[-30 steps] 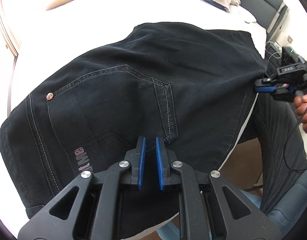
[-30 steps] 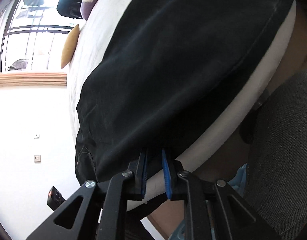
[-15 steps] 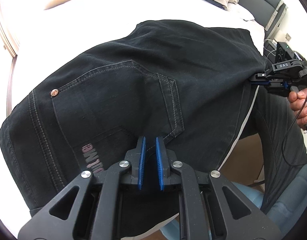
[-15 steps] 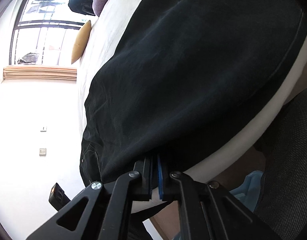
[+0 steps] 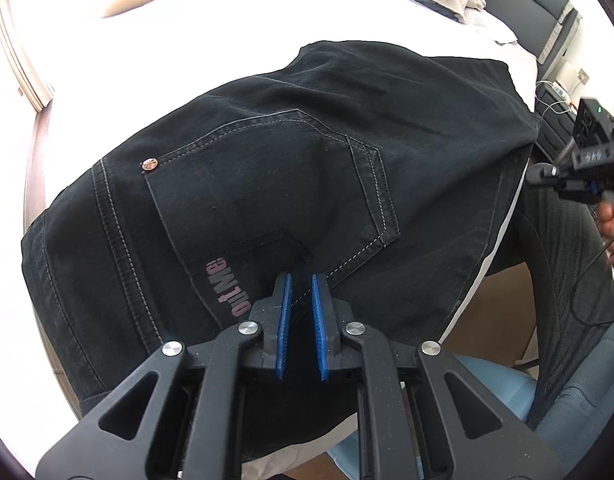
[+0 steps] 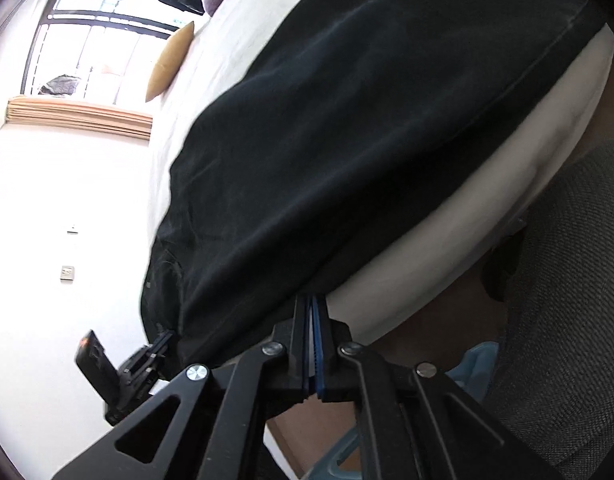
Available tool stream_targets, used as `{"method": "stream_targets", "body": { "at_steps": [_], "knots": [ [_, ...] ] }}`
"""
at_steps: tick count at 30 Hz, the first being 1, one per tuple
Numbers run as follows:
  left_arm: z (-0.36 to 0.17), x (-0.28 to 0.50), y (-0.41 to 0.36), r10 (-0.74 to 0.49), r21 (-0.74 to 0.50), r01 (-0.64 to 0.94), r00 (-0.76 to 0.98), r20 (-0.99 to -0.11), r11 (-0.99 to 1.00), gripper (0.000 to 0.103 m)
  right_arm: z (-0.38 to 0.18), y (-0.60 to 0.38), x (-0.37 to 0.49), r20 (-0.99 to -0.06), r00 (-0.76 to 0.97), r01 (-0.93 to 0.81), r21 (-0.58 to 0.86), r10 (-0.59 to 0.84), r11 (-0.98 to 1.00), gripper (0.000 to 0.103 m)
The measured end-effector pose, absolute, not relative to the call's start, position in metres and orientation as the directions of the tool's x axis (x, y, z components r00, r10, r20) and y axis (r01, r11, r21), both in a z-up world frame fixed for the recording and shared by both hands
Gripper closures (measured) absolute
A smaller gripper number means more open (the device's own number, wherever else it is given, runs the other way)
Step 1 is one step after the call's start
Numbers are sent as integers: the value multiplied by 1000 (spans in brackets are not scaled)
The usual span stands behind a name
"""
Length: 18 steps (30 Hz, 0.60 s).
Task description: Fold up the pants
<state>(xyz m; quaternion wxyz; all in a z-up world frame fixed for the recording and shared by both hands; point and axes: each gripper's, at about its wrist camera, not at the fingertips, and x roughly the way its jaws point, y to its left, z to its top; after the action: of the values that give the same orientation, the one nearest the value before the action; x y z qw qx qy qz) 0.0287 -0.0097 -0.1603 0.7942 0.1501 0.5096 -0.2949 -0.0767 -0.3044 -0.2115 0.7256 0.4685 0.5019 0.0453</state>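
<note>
The bed (image 5: 235,40) carries the black pants (image 5: 291,184), spread flat along its near edge and hanging slightly over it. Their long axis runs along that edge, with the waist and back pocket (image 5: 267,184) toward the left corner and the leg end toward the right. The left gripper (image 5: 301,280) has its blue pads almost together, pinching the near hem below the pocket. The right gripper (image 6: 311,300) is clamped tight on the leg's near edge at the mattress rim. To my eye the step in hand is lifting the near edge to fold it across; both ends should rise together, kept taut and level, so the seam lands parallel on the far edge without bunching
</note>
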Motion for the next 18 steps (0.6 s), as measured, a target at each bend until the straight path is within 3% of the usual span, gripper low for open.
{"method": "stream_targets", "body": {
  "at_steps": [1, 3, 9, 15, 16, 17, 18],
  "knots": [
    [-161, 28, -9, -316, -61, 624, 307, -898, 779, 92, -213, -305, -73, -670, 496, 411, 741, 552, 531, 96],
    [-162, 31, -6, -326, -79, 620, 298, -897, 781, 92, -218, -304, -66, -671, 481, 433, 742, 565, 513, 69],
    [-166, 38, 2, -361, -133, 600, 277, -890, 789, 92, -238, -296, -53, -642, 490, 451, 766, 590, 459, 60],
    [-167, 39, 0, -355, -128, 602, 276, -893, 788, 92, -248, -305, -51, -593, 519, 452, 802, 616, 391, 63],
    [-167, 39, 0, -355, -129, 600, 276, -893, 789, 92, -245, -303, -50, -587, 523, 430, 807, 618, 403, 71],
    [-167, 39, 0, -354, -128, 600, 276, -894, 790, 92, -243, -301, -48, -575, 525, 404, 817, 627, 411, 93],
    [-167, 38, -1, -352, -125, 601, 277, -894, 789, 92, -240, -299, -47, -572, 524, 394, 820, 631, 416, 93]
  ]
}}
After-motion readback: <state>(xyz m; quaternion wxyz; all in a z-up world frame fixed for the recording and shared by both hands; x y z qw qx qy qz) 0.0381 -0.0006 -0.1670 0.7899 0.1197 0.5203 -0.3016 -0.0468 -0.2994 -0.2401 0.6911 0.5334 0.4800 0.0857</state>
